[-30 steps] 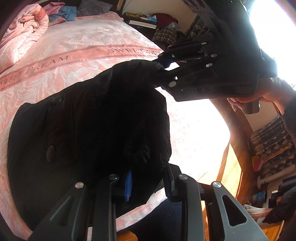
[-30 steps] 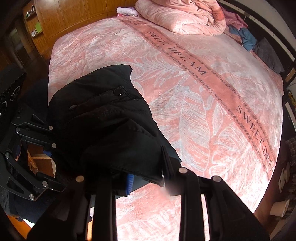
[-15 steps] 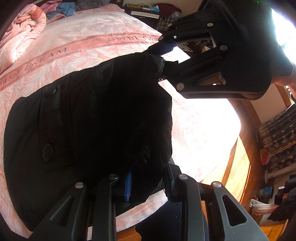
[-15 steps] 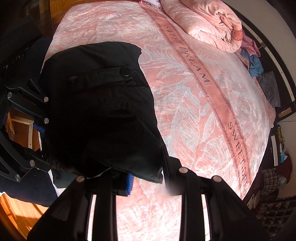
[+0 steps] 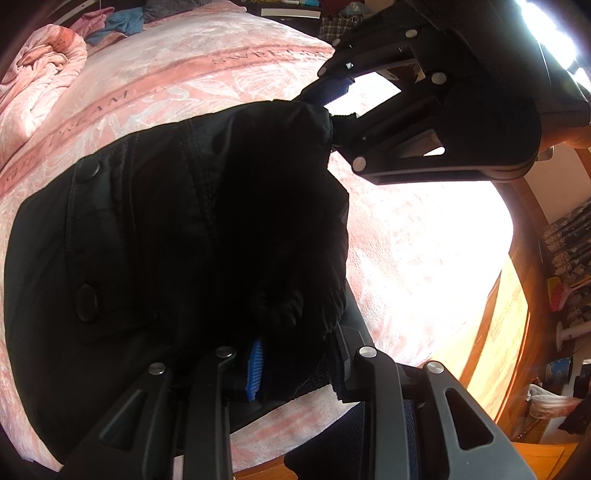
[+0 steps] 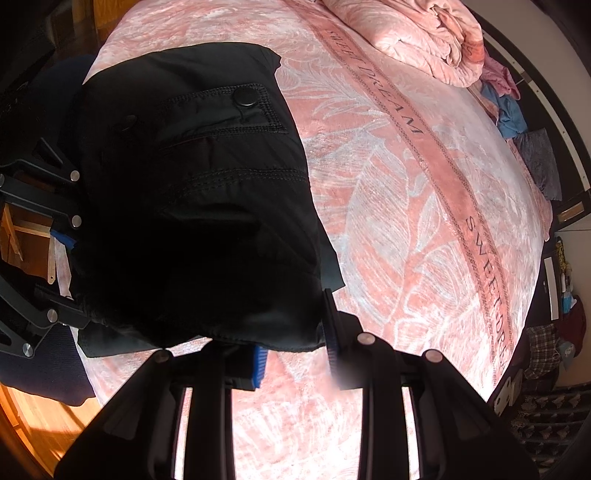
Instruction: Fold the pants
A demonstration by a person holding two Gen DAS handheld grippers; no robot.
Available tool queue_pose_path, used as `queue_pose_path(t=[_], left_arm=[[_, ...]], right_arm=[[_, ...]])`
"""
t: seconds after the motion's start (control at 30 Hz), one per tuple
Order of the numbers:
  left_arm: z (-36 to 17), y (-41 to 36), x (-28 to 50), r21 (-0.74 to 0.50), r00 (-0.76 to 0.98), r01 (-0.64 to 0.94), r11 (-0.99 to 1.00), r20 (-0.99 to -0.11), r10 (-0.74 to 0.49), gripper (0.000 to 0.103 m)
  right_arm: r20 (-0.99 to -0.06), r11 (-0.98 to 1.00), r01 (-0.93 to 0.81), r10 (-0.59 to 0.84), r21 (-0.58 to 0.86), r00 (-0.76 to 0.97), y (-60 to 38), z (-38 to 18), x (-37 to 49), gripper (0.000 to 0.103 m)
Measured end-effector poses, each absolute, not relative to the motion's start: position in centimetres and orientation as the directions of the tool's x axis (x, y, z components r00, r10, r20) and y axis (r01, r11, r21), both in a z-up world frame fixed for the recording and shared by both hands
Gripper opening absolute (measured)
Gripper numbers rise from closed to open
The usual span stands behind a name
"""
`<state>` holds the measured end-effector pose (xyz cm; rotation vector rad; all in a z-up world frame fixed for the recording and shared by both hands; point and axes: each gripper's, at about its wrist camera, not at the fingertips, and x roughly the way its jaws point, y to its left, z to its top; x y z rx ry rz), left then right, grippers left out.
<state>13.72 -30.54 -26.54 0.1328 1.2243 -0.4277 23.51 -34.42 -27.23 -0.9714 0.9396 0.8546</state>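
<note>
Black pants [image 5: 177,236] with snap-button pockets hang folded over the pink bed [image 5: 406,258]. My left gripper [image 5: 295,354] is shut on one bunched corner of the pants. My right gripper [image 6: 291,350] is shut on the other corner of the pants [image 6: 207,206]; it shows in the left wrist view [image 5: 332,114] at the upper right, pinching the cloth. The left gripper shows at the left edge of the right wrist view [image 6: 62,236]. Both hold the fabric above the bedspread.
The pink bedspread [image 6: 406,221] reads SWEET DREAM. A rolled pink duvet [image 6: 417,33] and loose clothes [image 6: 517,118] lie at the far end. The bed's wooden edge [image 5: 517,295], floor and cluttered shelves [image 5: 569,236] lie to the right.
Both grippers have carried the pants further over the bed, away from the near edge. The right gripper has risen and come closer to the left one. Both grips are unchanged.
</note>
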Motion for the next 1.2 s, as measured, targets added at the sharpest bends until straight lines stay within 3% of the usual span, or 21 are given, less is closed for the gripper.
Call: queue_pose_path(t=[0.33, 0.4, 0.47, 0.57, 0.63, 0.77, 0.87, 0.97, 1.07, 1.1, 1.2], left_arm=[[-27.0, -32.9, 13.2, -0.037, 0.299, 0.449, 0.893, -0.935, -0.189, 0.031], [-26.9, -32.9, 13.0, -0.052, 0.307, 0.474, 0.879, -0.926, -0.22, 0.037], [-26.3, -31.8, 13.0, -0.163, 0.285, 0.491, 0.856, -0.898, -0.335, 0.05], [-24.4, -29.2, 12.9, -0.34, 0.267, 0.469, 0.815, -0.825, -0.498, 0.058], [-22.9, -27.4, 12.6, -0.403, 0.284, 0.458, 0.792, -0.778, -0.56, 0.069], [-21.6, -24.7, 12.1, -0.503, 0.278, 0.442, 0.743, -0.71, -0.647, 0.075], [-21.4, -24.3, 11.5, -0.484, 0.281, 0.465, 0.741, -0.713, -0.642, 0.079], [-22.3, -23.3, 11.0, -0.476, 0.267, 0.454, 0.753, -0.733, -0.625, 0.079], [-23.8, -20.7, 10.0, -0.467, 0.261, 0.423, 0.777, -0.758, -0.598, 0.079], [-24.2, -20.1, 10.0, -0.472, 0.257, 0.409, 0.781, -0.762, -0.595, 0.078], [-23.6, -17.9, 9.7, -0.53, 0.255, 0.385, 0.755, -0.725, -0.639, 0.078]], right_arm=[[-0.922, 0.402, -0.859, 0.083, -0.316, 0.377, -35.2, -28.9, 24.0, 0.026], [-0.921, 0.442, -0.832, 0.031, -0.336, 0.389, -35.7, -29.3, 24.4, 0.026], [-0.923, 0.514, -0.796, 0.022, -0.319, 0.384, -36.6, -28.8, 24.8, 0.027], [-0.939, 0.664, -0.702, -0.001, -0.257, 0.343, -38.5, -27.7, 25.6, 0.037], [-0.934, 0.735, -0.629, -0.014, -0.253, 0.358, -39.6, -26.4, 25.6, 0.042], [-0.898, 0.86, -0.508, 0.187, -0.045, 0.398, -39.9, -22.0, 25.2, 0.042], [-0.853, 0.858, -0.485, 0.375, 0.171, 0.363, -38.2, -21.4, 25.5, 0.043], [-0.884, 0.868, -0.445, 0.372, 0.222, 0.284, -37.2, -24.7, 26.9, 0.044], [-0.92, 0.917, -0.374, 0.26, 0.139, 0.294, -38.4, -27.8, 28.2, 0.051], [-0.913, 0.926, -0.342, 0.268, 0.157, 0.306, -39.2, -27.9, 28.2, 0.059], [-0.852, 0.926, -0.276, 0.351, 0.256, 0.388, -40.8, -25.2, 25.9, 0.056]])
